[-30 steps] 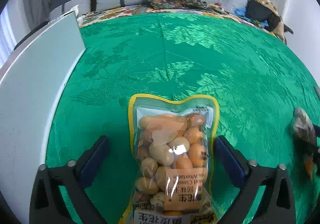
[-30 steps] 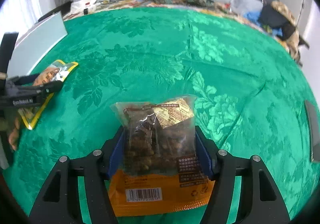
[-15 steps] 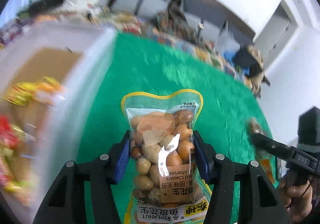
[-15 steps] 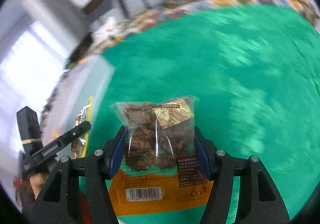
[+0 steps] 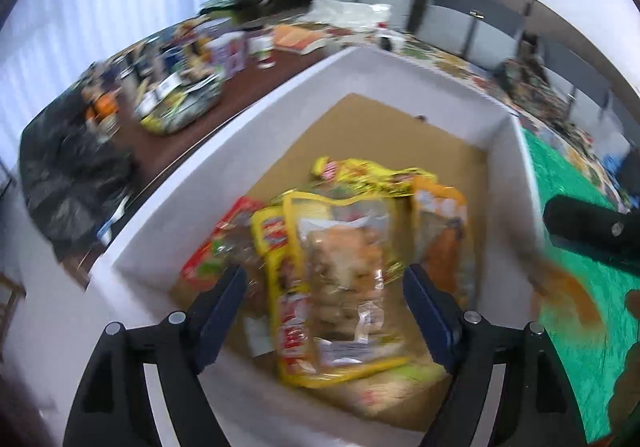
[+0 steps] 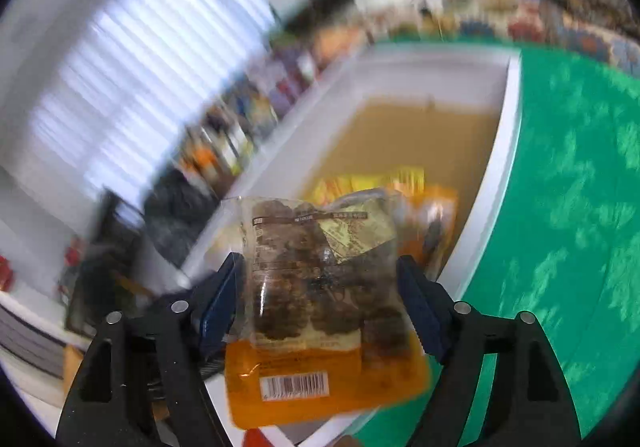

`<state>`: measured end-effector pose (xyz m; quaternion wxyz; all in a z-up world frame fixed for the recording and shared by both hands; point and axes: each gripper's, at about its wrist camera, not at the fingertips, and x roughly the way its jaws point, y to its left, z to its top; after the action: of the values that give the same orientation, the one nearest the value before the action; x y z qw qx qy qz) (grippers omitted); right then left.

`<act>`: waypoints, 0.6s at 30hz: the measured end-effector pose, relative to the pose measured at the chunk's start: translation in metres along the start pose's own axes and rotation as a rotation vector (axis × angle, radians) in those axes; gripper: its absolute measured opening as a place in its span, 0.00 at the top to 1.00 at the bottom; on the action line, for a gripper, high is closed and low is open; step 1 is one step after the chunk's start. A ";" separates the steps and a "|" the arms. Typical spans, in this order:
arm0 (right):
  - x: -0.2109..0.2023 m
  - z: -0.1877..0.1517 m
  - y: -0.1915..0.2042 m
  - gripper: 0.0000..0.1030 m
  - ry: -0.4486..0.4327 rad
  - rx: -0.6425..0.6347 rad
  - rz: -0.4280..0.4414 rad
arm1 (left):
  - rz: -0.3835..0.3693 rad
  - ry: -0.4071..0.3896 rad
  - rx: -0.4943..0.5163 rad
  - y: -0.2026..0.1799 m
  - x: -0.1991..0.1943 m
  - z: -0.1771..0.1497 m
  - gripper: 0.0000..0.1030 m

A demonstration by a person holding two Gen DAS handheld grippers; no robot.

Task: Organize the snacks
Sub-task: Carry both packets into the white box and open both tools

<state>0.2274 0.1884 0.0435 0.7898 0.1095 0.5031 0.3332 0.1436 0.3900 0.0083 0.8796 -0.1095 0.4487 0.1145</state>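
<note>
Green patterned cloth covers the table, and a white box with a brown cardboard floor stands at the cloth's left edge; beyond the box, a dark surface carries blurred clutter below a bright window. Left gripper hangs above the box interior with its jaws spread wide, gripping nothing. Between and below its fingers lies the yellow-edged peanut bag, resting on other snack packets inside the box: a yellow packet behind it, an orange packet to its right, and a red packet to its left. Right gripper is closed on the brown snack bag, a clear pouch with an orange lower band and a barcode, held in the air over the box's near wall. Both views show motion blur.
</note>
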 end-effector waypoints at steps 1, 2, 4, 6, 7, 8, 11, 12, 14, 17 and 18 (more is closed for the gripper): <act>0.006 -0.001 0.000 0.22 0.011 0.002 -0.007 | 0.014 -0.011 -0.005 0.004 -0.004 -0.004 0.19; 0.005 -0.005 0.001 0.22 0.002 0.001 -0.012 | 0.036 -0.032 0.004 0.005 -0.010 -0.005 0.19; -0.005 -0.009 0.004 0.22 -0.033 -0.016 -0.008 | 0.084 -0.083 0.030 0.001 -0.025 -0.011 0.13; -0.020 -0.011 0.013 0.22 -0.075 -0.068 -0.035 | 0.156 -0.153 0.050 -0.007 -0.042 -0.013 0.04; -0.024 -0.008 0.017 0.22 -0.094 -0.102 -0.060 | 0.178 -0.172 0.051 -0.009 -0.047 -0.012 0.02; -0.026 -0.008 0.022 0.22 -0.104 -0.130 -0.085 | 0.205 -0.208 0.046 -0.013 -0.056 -0.012 0.02; -0.032 -0.007 0.034 0.22 -0.122 -0.208 -0.148 | 0.296 -0.237 0.010 -0.011 -0.069 -0.012 0.00; -0.036 -0.010 0.038 0.22 -0.130 -0.230 -0.168 | 0.305 -0.241 0.008 -0.011 -0.072 -0.013 0.00; -0.040 -0.013 0.039 0.22 -0.143 -0.243 -0.206 | 0.319 -0.230 0.014 -0.010 -0.075 -0.013 0.00; -0.043 -0.022 0.038 0.22 -0.133 -0.235 -0.254 | 0.323 -0.136 0.044 -0.013 -0.068 -0.010 0.00; -0.042 -0.024 0.038 0.22 -0.128 -0.233 -0.265 | 0.321 -0.118 0.040 -0.013 -0.066 -0.011 0.00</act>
<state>0.1796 0.1866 0.0820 0.8644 -0.0289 0.4200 0.2748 0.1013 0.3675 0.0574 0.8767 -0.0121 0.4102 0.2508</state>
